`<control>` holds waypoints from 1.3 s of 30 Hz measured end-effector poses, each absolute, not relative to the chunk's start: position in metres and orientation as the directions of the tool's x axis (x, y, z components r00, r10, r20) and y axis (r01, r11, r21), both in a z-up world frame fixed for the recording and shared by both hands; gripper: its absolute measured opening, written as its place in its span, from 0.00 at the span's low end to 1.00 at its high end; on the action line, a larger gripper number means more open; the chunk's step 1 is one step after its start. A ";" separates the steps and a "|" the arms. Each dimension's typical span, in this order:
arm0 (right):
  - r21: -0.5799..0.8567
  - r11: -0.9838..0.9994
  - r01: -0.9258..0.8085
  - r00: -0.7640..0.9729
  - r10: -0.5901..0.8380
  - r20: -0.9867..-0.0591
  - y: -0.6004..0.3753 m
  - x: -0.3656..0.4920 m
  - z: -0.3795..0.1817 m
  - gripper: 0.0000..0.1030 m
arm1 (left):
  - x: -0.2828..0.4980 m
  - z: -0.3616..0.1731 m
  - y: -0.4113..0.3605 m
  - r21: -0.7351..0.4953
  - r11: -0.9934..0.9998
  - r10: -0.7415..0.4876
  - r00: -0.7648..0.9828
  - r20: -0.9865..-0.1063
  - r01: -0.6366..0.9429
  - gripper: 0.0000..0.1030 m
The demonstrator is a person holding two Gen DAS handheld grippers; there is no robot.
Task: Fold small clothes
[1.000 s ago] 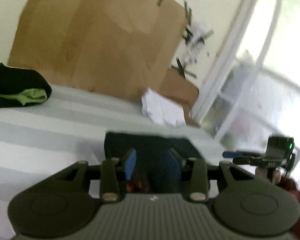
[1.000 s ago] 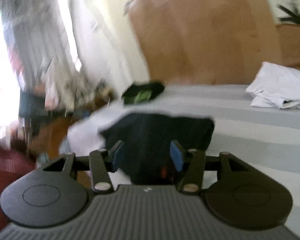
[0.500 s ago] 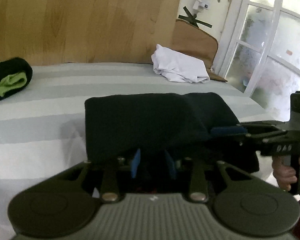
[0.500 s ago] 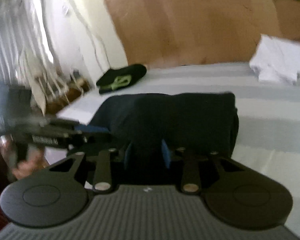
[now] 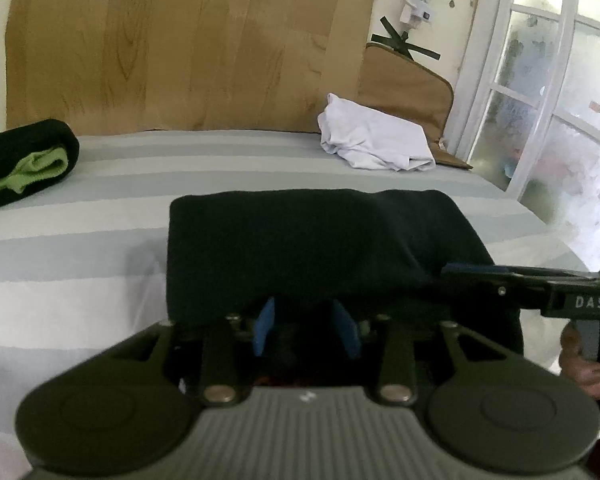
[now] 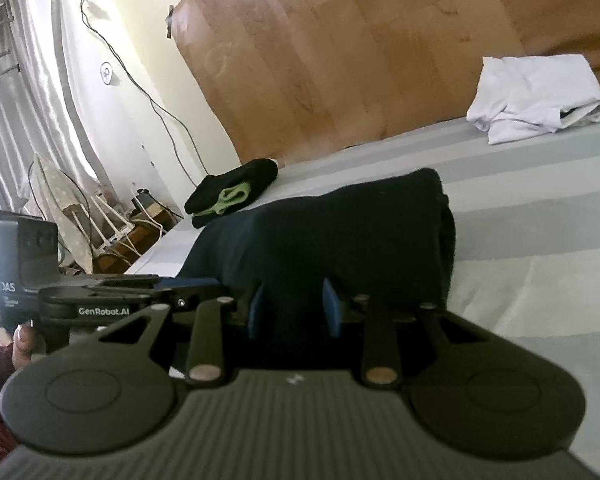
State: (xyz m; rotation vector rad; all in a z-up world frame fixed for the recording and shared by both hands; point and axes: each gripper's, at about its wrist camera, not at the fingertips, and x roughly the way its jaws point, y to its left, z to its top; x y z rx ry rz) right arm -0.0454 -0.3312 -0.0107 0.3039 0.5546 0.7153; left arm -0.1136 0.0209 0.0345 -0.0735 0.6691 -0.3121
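A dark navy garment (image 5: 308, 240) lies folded over on the striped grey and white bed (image 5: 80, 264); it also shows in the right wrist view (image 6: 340, 232). My left gripper (image 5: 306, 330) is at its near left edge, blue pads apart, with cloth lying between them. My right gripper (image 6: 294, 312) is at the near right edge, pads also apart with cloth between them. The right gripper shows in the left wrist view (image 5: 472, 276), the left gripper in the right wrist view (image 6: 188, 286).
A folded black and green garment (image 5: 24, 160) lies at the bed's far left. A crumpled white garment (image 5: 374, 144) lies at the far right. A wooden headboard (image 5: 180, 40) stands behind. A window (image 5: 560, 100) is to the right.
Both grippers lowered the garment's near edge onto the bed and their pads have spread apart from a tighter pinch. The views have steadied.
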 end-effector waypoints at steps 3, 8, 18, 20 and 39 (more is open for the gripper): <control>0.421 0.728 -0.540 0.620 0.683 -0.386 -0.335 -0.052 -0.008 0.34 | -0.116 0.039 0.025 -0.178 0.950 -0.313 0.735 -0.601 0.258 0.35; 0.473 0.710 -0.522 0.638 0.693 -0.336 -0.371 -0.067 0.010 0.66 | -0.137 0.057 0.054 -0.198 0.950 -0.311 0.777 -0.547 0.240 0.66; 0.728 0.630 -0.271 0.608 0.698 -0.378 -0.414 -0.024 -0.023 0.83 | -0.103 0.033 0.116 -0.565 0.814 -0.494 0.674 -0.549 0.135 1.00; 0.717 0.646 -0.261 0.591 0.694 -0.410 -0.405 -0.015 -0.026 0.83 | -0.091 0.023 0.117 -0.616 0.777 -0.538 0.645 -0.543 0.130 1.00; 0.584 0.665 -0.465 0.531 0.738 -0.417 -0.287 0.070 0.010 0.50 | -0.020 0.017 0.092 -0.559 0.810 -0.533 0.620 -0.576 0.177 0.52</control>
